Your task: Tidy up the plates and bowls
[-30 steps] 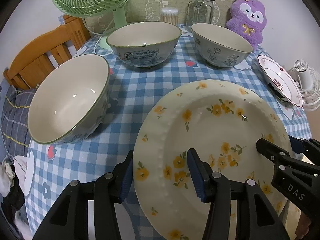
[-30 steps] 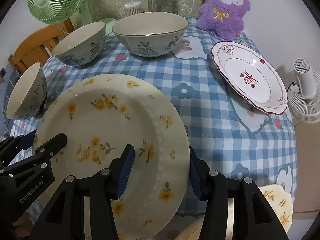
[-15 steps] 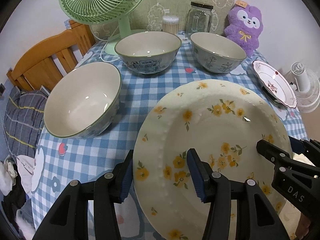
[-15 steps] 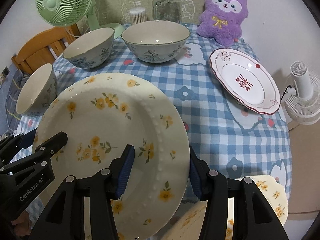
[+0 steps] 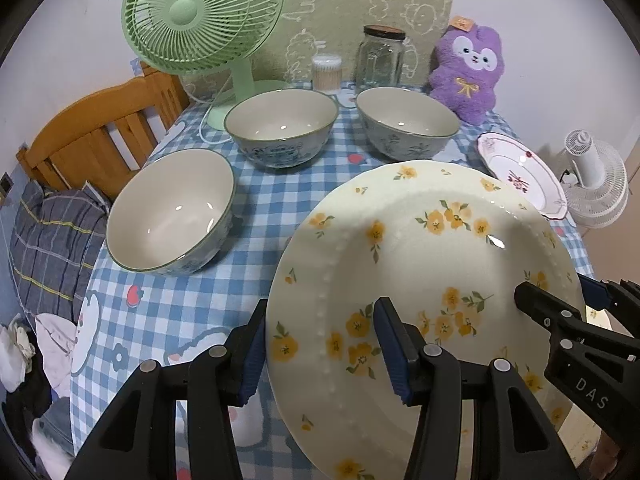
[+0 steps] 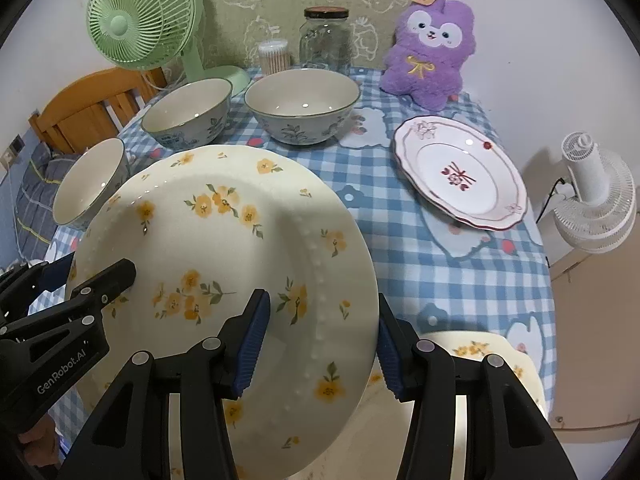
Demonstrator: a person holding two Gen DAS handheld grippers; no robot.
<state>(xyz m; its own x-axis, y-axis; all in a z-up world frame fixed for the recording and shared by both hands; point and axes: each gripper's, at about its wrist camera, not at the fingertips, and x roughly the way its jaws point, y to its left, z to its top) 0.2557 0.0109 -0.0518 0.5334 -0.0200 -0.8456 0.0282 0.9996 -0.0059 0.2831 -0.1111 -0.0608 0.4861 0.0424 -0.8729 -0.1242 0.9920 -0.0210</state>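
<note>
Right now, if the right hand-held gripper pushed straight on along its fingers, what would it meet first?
Its fingers already straddle the yellow-flower plate, so that rim comes first. Past it, probably the checked tablecloth; depth there is unclear.

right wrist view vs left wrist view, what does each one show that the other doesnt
Only the right wrist view shows a second yellow-flower plate lying on the table under the lifted one. Only the left wrist view shows the white clothes heap beside the table. Both show the yellow-flower plate clamped at opposite rims by the left gripper and the right gripper, three bowls, the red-trimmed plate, green fan and purple plush.
</note>
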